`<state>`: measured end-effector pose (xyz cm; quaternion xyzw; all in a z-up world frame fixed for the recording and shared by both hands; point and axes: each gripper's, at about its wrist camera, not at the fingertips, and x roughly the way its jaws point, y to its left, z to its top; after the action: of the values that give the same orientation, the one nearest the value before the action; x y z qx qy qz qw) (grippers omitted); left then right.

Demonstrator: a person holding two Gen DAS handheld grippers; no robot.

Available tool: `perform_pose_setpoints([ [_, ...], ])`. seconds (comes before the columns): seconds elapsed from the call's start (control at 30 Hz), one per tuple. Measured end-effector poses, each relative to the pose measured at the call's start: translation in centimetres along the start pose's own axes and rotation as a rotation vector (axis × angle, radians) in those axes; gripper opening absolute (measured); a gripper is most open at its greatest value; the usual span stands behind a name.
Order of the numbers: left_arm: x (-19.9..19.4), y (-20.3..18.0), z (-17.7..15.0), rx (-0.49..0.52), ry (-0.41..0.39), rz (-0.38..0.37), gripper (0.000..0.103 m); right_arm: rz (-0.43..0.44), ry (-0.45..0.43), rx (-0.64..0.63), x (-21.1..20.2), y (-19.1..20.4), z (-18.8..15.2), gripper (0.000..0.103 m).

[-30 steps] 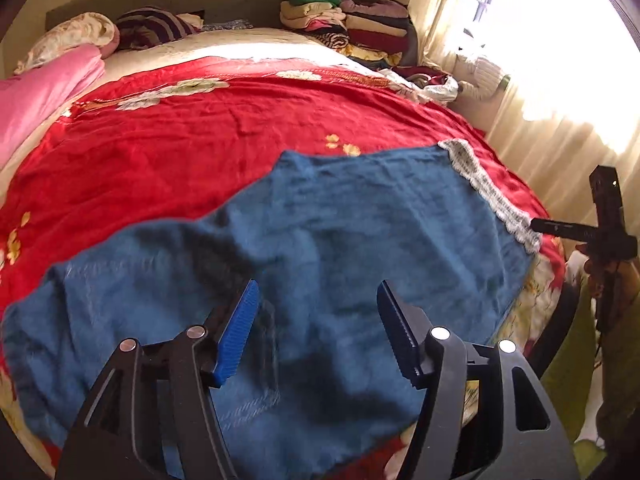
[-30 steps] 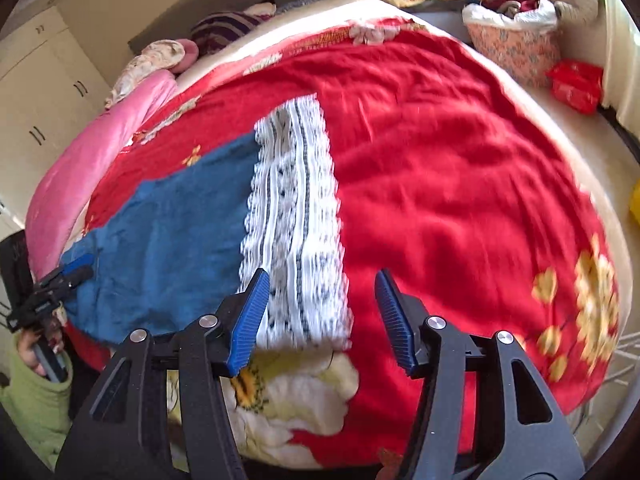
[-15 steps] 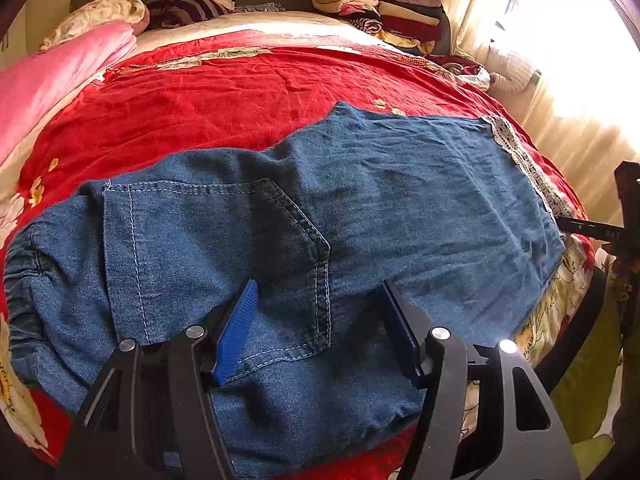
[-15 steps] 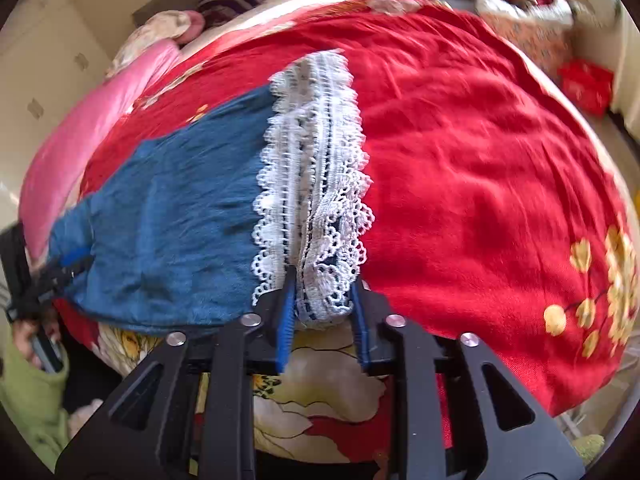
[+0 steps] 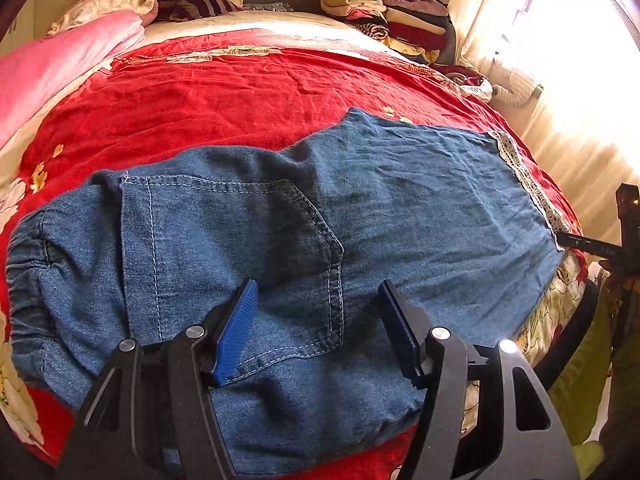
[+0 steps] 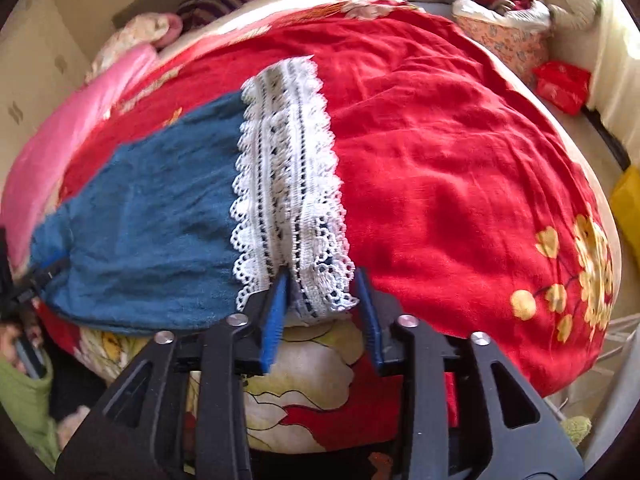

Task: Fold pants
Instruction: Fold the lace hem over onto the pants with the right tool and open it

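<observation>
Blue denim pants (image 5: 360, 216) lie flat across a red bedspread (image 5: 240, 92), elastic waistband at the left, back pocket (image 5: 240, 248) facing up, white lace hem (image 5: 528, 184) at the right. My left gripper (image 5: 316, 328) is open just above the pocket, holding nothing. In the right wrist view the pants (image 6: 160, 208) stretch left and the lace hem (image 6: 288, 184) runs up the middle. My right gripper (image 6: 322, 308) sits around the near end of the lace hem, with the jaws partly apart and the lace between them.
A pink blanket (image 5: 52, 64) and pillows lie at the bed's head. A stack of folded clothes (image 5: 392, 20) sits at the far corner by the bright curtain. A floral basket (image 6: 504, 36) and red bag (image 6: 560, 84) stand beyond the bed's right side.
The right gripper moved onto the lace hem and closed on it, then its jaws widened somewhat. The left gripper came lower and closer over the back pocket, still open.
</observation>
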<state>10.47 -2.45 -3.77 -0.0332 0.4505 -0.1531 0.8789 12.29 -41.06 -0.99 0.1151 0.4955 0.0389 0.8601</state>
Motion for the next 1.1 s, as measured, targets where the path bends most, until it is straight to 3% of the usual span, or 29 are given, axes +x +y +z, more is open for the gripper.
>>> perform_pose_setpoints([
  [0.13,-1.3,-0.1,0.1,0.002,-0.002,-0.001,0.061,-0.016,-0.117,-0.003,-2.6,0.6,0.3,0.051],
  [0.23,-3.5,0.5,0.3,-0.019,-0.053,0.003,0.066,0.004,-0.172,-0.056,-3.8,2.5,0.7,0.061],
  [0.43,-8.3,4.2,0.9,-0.079,-0.165,0.093,0.067,0.086,-0.182,-0.244,-3.4,8.9,1.8,0.071],
  [0.67,-9.4,11.3,0.0,-0.279,-0.154,0.197,0.067,0.167,-0.104,-0.409,0.1,16.6,2.1,0.075],
  [0.77,-9.1,12.7,-0.1,-0.339,-0.146,0.191,0.081,0.191,-0.079,-0.461,1.5,19.3,2.4,0.080],
  [0.97,-6.4,13.6,0.4,-0.423,-0.119,0.056,0.081,0.208,-0.045,-0.526,3.9,23.2,1.9,0.082],
  [1.0,-5.9,13.7,0.4,-0.433,-0.113,0.046,0.080,0.204,-0.039,-0.534,4.5,23.7,1.8,0.083],
  [1.07,-5.0,13.7,0.3,-0.442,-0.106,0.006,0.049,0.205,-0.028,-0.538,5.4,24.1,1.7,0.085],
  [1.1,-4.9,13.6,0.2,-0.443,-0.110,-0.002,0.041,0.199,-0.018,-0.536,5.9,24.1,1.7,0.086],
])
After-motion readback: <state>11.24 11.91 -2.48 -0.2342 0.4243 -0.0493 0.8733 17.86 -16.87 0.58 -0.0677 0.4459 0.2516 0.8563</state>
